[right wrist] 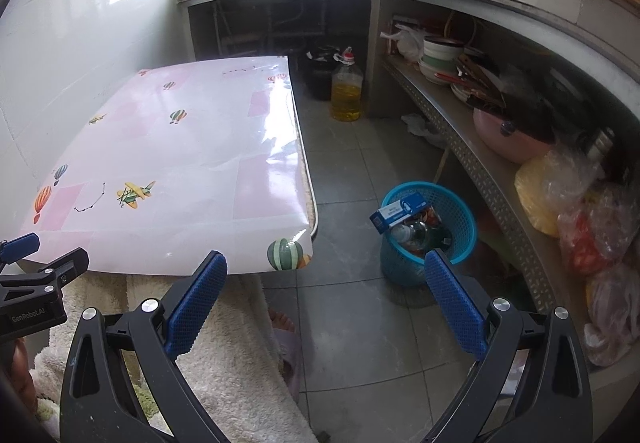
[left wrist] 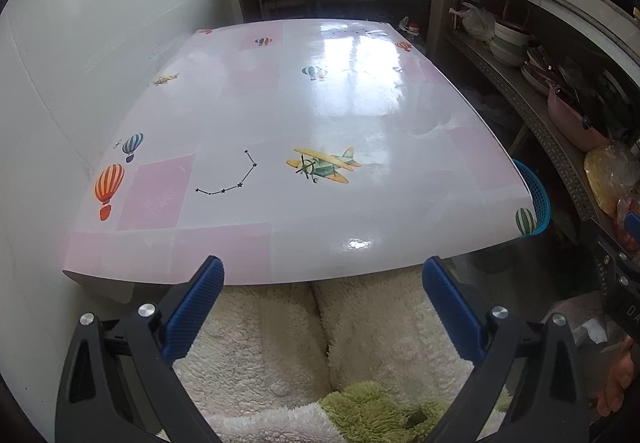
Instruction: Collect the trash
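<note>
Open tabletop, crowded right side

My grippers are facing a bare table (left wrist: 320, 115); the floor strip beside it is lying open, with the trash basket (right wrist: 460, 211), oil jug (right wrist: 346, 91) and packed shelf (right wrist: 480, 147) crowding its right.

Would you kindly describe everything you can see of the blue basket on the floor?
The blue basket is a round, open-topped bin of perforated turquoise plastic mesh, standing upright on the grey tiled floor, apart from the table's corner and just in front of the metal shelf. It looks roughly full: a blue and white carton leans over its near-left rim, with a bottle and other dark items beneath. The right gripper hangs open before it, not touching. From the left wrist view only its rim shows past the table edge.
</note>
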A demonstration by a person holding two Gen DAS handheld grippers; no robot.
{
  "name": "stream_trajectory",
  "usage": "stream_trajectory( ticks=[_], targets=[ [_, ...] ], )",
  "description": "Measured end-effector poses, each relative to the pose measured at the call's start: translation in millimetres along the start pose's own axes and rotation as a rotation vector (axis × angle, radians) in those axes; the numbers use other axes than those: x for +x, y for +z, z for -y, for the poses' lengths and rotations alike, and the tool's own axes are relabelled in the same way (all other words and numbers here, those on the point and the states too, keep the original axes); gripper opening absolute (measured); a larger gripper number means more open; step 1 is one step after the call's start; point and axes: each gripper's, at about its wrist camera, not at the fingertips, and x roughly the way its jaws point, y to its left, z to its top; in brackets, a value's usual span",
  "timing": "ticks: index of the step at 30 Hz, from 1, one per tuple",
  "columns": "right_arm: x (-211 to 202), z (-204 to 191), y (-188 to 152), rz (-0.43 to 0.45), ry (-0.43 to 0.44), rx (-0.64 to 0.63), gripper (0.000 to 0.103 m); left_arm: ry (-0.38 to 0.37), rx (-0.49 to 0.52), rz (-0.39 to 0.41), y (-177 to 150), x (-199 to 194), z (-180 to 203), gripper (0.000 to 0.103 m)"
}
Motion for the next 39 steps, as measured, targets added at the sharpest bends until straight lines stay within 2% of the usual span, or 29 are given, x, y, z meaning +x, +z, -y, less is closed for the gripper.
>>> stream_trajectory(
  ticks=[9, 23, 39],
  targets=[
    [-4, 5, 1, 0.009, -0.038, -0.027, 0.095, 0.061, 0.082, 0.089, 6, -12, -15, 0.097],
    [-6, 41, -7, 0.007, -0.085, 0.061, 0.095, 0.019, 0.169, 0.092, 4, -15, 10, 0.097],
    [-5, 43, -8, 0.007, -0.074, 0.075, 0.095, -0.038, 0.163, 0.06, 5, -14, 23, 0.097]
  ],
)
